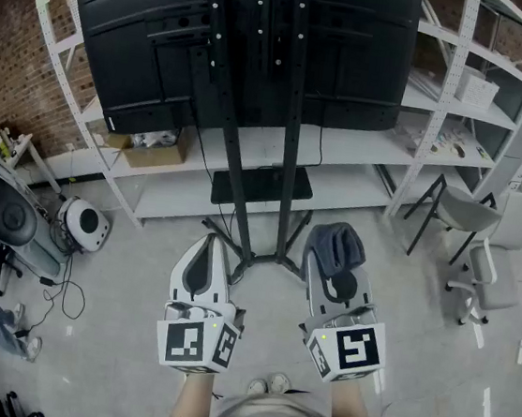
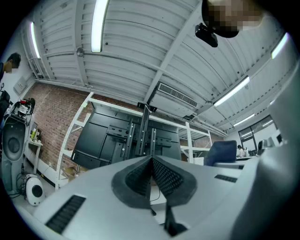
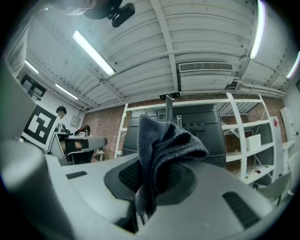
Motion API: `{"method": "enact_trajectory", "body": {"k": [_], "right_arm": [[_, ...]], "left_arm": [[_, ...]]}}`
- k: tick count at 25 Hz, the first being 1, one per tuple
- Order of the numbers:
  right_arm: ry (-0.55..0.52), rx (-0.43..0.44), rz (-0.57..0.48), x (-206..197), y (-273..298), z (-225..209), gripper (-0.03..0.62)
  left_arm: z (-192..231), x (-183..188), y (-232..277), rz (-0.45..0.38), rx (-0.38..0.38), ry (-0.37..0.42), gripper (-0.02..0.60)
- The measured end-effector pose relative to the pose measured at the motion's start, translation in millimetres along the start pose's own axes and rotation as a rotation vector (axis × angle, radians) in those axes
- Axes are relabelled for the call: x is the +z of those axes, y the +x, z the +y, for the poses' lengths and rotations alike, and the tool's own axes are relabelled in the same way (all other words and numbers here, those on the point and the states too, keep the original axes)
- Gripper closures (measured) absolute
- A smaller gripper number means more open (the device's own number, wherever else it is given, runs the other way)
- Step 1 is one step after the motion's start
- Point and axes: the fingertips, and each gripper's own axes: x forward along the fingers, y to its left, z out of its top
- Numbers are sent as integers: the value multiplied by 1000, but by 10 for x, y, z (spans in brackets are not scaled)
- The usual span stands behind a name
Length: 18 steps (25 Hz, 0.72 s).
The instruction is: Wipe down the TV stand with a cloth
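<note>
A: Where was the cloth (image 1: 336, 243)?

B: In the right gripper (image 3: 155, 174). Its jaws were clamped on the dark grey cloth, which bunched up above the pads and drooped to one side.

A: And the left gripper (image 1: 208, 244)?

B: Its jaws were pressed together, pad against pad, with nothing between them. The person held both grippers side by side, low in front of the body, pointing at the TV stand (image 1: 288, 150).

A: Was the cloth on the stand?

B: No. It hung in the air short of the black posts. In the head view it sat just right of the stand's base, above the grey floor (image 1: 141, 264).

A: What did the stand carry?

B: A black TV (image 1: 140, 37), seen from the back and mounted on the two upright posts, with a small black shelf (image 1: 262, 186) lower down.

A: And behind it?

B: White shelving (image 1: 450, 94) ran along a brick wall (image 1: 6, 58), with boxes and papers on it. A grey chair (image 1: 497, 246) stood at the right, well apart from the stand. The person's shoes (image 1: 268, 383) showed low in the frame, between the grippers' marker cubes.
</note>
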Motion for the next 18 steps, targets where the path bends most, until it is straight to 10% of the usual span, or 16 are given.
{"method": "enact_trajectory", "body": {"k": [18], "right_arm": [[28, 4, -29, -179, 133, -471, 537]], "left_arm": [[-284, -205, 335, 9, -18, 33, 566]]}}
